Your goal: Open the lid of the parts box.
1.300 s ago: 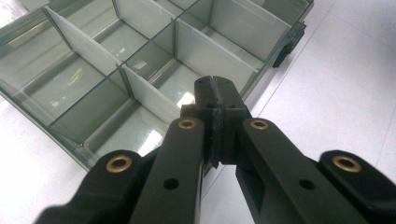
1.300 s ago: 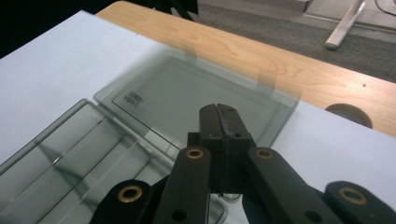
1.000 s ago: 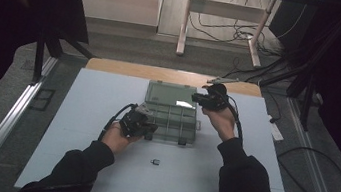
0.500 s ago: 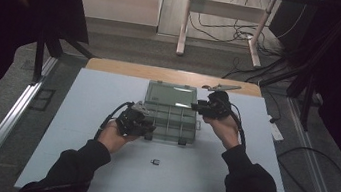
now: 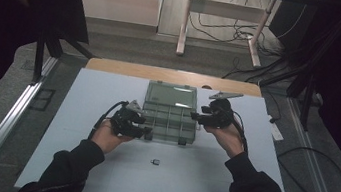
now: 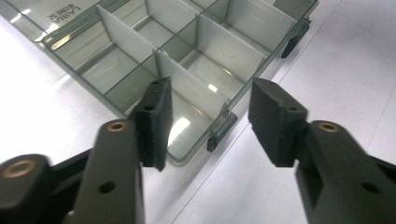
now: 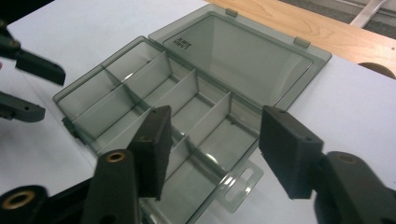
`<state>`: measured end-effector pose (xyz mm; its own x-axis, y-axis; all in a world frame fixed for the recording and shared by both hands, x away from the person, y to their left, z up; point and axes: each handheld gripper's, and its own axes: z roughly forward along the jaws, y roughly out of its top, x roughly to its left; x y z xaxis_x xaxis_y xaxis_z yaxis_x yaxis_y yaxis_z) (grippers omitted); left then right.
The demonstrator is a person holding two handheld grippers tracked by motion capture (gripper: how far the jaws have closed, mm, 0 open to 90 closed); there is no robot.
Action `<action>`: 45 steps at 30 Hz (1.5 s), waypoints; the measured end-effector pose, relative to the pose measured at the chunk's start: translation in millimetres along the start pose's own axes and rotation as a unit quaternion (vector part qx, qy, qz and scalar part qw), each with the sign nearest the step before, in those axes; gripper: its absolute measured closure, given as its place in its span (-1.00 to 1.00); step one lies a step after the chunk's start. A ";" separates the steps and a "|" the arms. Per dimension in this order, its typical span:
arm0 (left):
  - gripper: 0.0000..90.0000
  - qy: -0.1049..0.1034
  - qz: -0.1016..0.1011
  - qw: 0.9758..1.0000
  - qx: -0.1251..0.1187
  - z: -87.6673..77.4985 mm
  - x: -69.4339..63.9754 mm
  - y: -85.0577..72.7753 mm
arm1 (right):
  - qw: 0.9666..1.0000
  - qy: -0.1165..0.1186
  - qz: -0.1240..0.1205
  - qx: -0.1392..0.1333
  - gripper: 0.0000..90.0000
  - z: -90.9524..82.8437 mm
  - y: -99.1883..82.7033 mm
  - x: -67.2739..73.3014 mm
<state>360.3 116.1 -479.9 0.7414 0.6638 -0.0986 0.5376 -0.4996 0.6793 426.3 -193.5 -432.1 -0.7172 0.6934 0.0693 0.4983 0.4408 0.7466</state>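
At frame centre the open compartment box (image 5: 169, 115) looks light, stiff and slippery. Our left gripper (image 6: 208, 119) and right gripper (image 7: 212, 149) have just been opening, nothing between them; we'd grip its thin walls.

Parted fingers (image 6: 156, 116) straddle organizer box (image 6: 187, 60) corner latch (image 6: 222, 130).

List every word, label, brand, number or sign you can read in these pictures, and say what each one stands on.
"...ASTIC SERIES", partly legible: small embossed lettering on the open lid of the clear compartment box, in the left gripper view; the first letter is cut off and the reading is unsure.
The same lettering on the lid in the right gripper view: upside down and too small to read.
White tag at the table's right edge: any print is too small to read.
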 end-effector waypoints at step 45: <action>-1.00 0.029 -0.027 0.998 -0.045 -70.2 -9.4 -43.6 | 1.000 0.022 0.005 0.012 -0.91 -72.7 -61.5 31.6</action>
<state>301.7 170.7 -457.4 0.6868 0.7204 -0.0969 0.5359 -0.4118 0.7371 337.6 -240.1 -427.6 -0.7322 0.6728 0.1063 0.5169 0.4473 0.7298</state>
